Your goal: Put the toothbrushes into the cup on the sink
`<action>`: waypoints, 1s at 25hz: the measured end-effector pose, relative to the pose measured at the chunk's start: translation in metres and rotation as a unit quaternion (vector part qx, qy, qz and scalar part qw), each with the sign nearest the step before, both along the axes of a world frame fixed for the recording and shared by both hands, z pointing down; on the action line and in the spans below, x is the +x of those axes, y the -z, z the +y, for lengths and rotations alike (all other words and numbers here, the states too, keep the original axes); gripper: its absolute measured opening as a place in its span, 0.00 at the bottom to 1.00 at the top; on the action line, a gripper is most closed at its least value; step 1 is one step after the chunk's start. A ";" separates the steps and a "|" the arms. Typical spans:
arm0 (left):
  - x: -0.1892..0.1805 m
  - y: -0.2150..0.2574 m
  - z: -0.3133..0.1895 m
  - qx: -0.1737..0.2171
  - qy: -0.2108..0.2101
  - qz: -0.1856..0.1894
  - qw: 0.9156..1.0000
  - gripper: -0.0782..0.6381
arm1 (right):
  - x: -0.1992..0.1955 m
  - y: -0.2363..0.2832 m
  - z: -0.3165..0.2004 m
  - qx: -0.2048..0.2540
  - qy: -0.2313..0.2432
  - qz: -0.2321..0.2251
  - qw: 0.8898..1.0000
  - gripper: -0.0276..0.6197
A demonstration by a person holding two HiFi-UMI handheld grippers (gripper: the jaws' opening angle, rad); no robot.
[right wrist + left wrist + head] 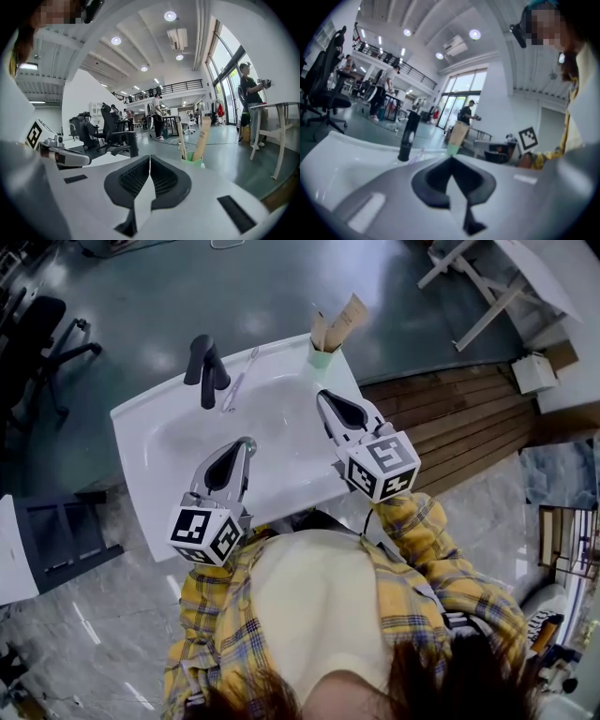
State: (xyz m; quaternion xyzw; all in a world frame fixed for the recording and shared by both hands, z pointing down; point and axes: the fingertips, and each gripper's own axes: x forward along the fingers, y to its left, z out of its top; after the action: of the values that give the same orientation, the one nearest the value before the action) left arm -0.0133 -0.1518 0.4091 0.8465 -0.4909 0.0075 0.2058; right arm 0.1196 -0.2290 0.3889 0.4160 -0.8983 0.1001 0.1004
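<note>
Both of my grippers are empty, each with its jaws pressed together on nothing. My left gripper hangs over the basin of the white ceramic sink. My right gripper is over the sink's right side, its tips just short of the pale green plastic cup on the far right corner.

Two tan upright pieces stand in that cup, which I take to be toothbrushes already in.

One slim, pale translucent toothbrush is still out. It lies flat on the back ledge, just right of the matte black tap. Its long axis runs diagonally, the near end towards my left gripper and the far end angled towards the cup. I think the bristle head is at the far end, though it is too faint to be sure.

My left gripper is the nearer one, with the brush ahead of its tips. Its jaws would need to part before I reach for the near end.
</note>
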 end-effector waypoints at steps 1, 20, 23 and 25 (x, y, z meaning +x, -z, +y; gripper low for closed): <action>0.000 0.000 0.000 0.000 0.001 0.000 1.000 0.12 | -0.001 -0.002 0.003 -0.006 0.001 -0.002 1.000 0.07; -0.006 -0.002 0.000 -0.001 0.013 0.000 1.000 0.12 | -0.019 -0.027 0.036 -0.069 0.022 -0.013 0.997 0.06; -0.007 -0.001 0.001 -0.002 0.015 0.000 1.000 0.12 | -0.019 -0.025 0.035 -0.066 0.020 -0.011 0.998 0.06; -0.008 -0.002 0.001 -0.002 0.015 0.000 1.000 0.12 | -0.020 -0.026 0.035 -0.066 0.020 -0.008 0.998 0.06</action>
State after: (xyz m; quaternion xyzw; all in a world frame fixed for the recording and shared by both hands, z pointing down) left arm -0.0211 -0.1510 0.4109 0.8386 -0.5034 0.0053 0.2081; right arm 0.0999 -0.1945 0.4145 0.3900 -0.8985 0.1603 0.1219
